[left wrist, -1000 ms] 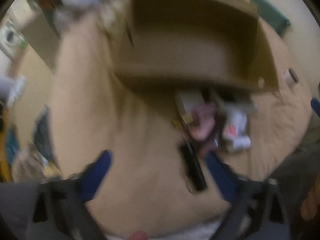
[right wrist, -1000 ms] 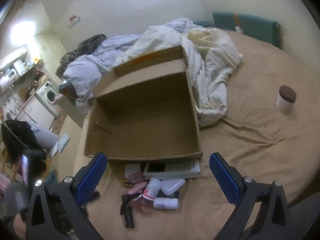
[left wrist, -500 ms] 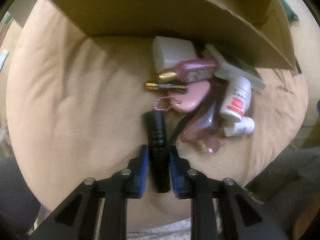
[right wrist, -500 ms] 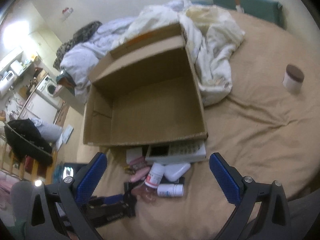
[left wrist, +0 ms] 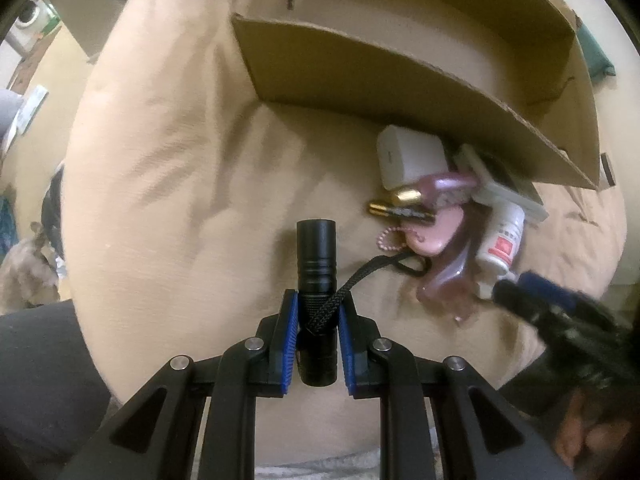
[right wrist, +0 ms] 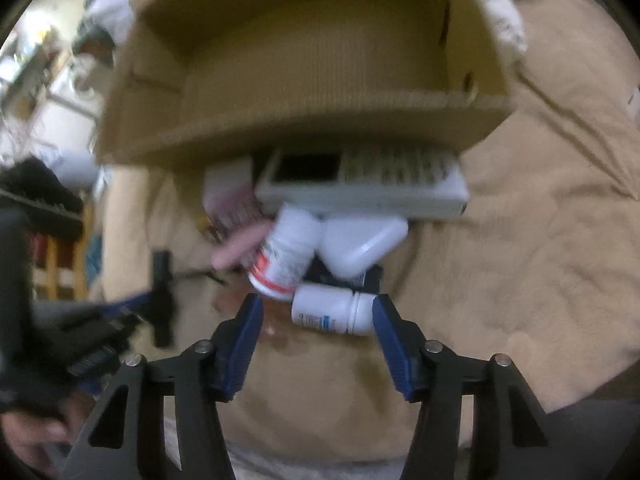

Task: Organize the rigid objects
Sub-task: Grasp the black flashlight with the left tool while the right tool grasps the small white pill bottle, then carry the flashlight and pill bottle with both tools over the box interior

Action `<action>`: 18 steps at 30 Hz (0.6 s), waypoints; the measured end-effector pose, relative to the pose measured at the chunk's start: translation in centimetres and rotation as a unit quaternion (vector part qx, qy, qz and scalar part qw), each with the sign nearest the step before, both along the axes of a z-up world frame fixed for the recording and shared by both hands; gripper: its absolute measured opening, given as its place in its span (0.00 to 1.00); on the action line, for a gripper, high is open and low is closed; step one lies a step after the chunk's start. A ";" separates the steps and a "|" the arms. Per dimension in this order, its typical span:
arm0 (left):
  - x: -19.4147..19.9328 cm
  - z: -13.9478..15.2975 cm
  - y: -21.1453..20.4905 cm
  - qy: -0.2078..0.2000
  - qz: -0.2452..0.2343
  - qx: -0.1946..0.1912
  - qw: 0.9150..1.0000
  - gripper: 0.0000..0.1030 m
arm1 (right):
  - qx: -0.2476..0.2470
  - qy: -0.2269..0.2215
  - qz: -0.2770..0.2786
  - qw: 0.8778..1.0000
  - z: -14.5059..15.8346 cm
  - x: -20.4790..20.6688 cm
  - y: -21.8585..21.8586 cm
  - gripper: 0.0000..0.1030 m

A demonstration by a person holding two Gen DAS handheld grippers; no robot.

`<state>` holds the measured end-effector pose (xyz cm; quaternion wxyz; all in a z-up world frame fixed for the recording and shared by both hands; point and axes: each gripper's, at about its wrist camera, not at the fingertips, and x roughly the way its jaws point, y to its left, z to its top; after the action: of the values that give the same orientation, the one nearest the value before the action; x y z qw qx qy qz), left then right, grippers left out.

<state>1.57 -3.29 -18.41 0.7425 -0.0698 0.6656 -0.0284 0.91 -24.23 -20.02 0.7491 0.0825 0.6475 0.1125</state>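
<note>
My left gripper [left wrist: 317,304] points straight down and is shut on a black flashlight [left wrist: 317,256], whose cord trails right toward the pile. In the right wrist view the same flashlight [right wrist: 162,280] appears blurred at the left. My right gripper [right wrist: 317,308] hangs low over the pile with its jaws closing. A small white bottle [right wrist: 332,309] lies on its side between its fingers, and the left pad stands apart from it. Behind it lie a red-labelled pill bottle [right wrist: 286,256], a white oval case [right wrist: 360,240] and a white remote [right wrist: 360,184].
An open cardboard box [left wrist: 400,80] stands on the tan bed cover [left wrist: 180,160] just behind the pile. A white charger block [left wrist: 412,156], pink items [left wrist: 432,236] and a gold-tipped tube [left wrist: 396,210] lie by its wall. Rumpled bedding [right wrist: 504,12] lies beyond the box.
My left gripper went from wide open to shut on the flashlight, which now sits apart from the pile. My right gripper dropped toward the pile and its jaws narrowed around the small white bottle.
</note>
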 end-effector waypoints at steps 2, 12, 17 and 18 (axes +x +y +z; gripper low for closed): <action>-0.2 0.2 -0.1 -0.004 0.001 0.001 1.000 0.17 | -0.023 -0.006 0.007 1.000 -0.3 0.0 0.4 0.59; -1.8 1.5 -1.1 -0.030 0.013 0.012 0.999 0.17 | -0.065 -0.014 0.051 0.996 -0.3 -1.4 1.1 0.48; -3.8 5.7 -1.3 -0.076 -0.003 0.022 0.997 0.17 | -0.075 -0.048 0.076 0.993 2.9 -4.1 1.8 0.48; -4.2 6.3 -1.4 -0.084 -0.007 0.024 0.996 0.17 | -0.069 -0.052 0.076 0.993 3.5 -4.3 1.7 0.48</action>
<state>-2.61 -4.68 -12.15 0.7968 -0.0449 0.6021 -0.0236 -3.41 -22.49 -16.53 0.7749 -0.0249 0.6184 0.1287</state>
